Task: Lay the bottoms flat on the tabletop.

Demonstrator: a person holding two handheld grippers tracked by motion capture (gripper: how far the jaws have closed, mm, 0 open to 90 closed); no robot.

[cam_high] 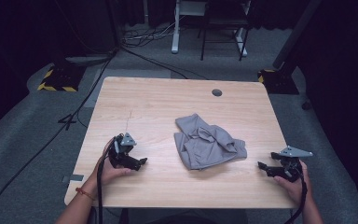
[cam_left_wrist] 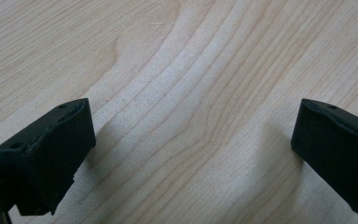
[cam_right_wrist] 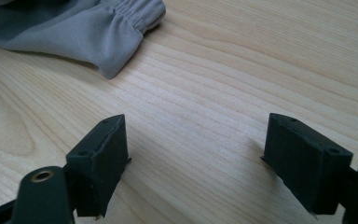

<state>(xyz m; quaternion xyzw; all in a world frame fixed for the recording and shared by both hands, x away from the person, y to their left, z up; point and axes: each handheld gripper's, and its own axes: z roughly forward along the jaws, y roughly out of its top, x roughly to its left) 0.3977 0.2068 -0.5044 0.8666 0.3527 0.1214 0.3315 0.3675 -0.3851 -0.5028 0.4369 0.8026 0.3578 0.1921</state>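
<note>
Open left claw point(cam_high: 142, 162) and right claw point(cam_high: 262, 166), unlabelled grey garment point(cam_high: 208, 142) between.

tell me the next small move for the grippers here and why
Probably bring the right gripper in toward the grey garment and take its near edge. The garment lies crumpled mid-table, both grippers rest apart from it with jaws open and empty, and the right gripper view shows the elastic hem just ahead. The left gripper could follow.
</note>
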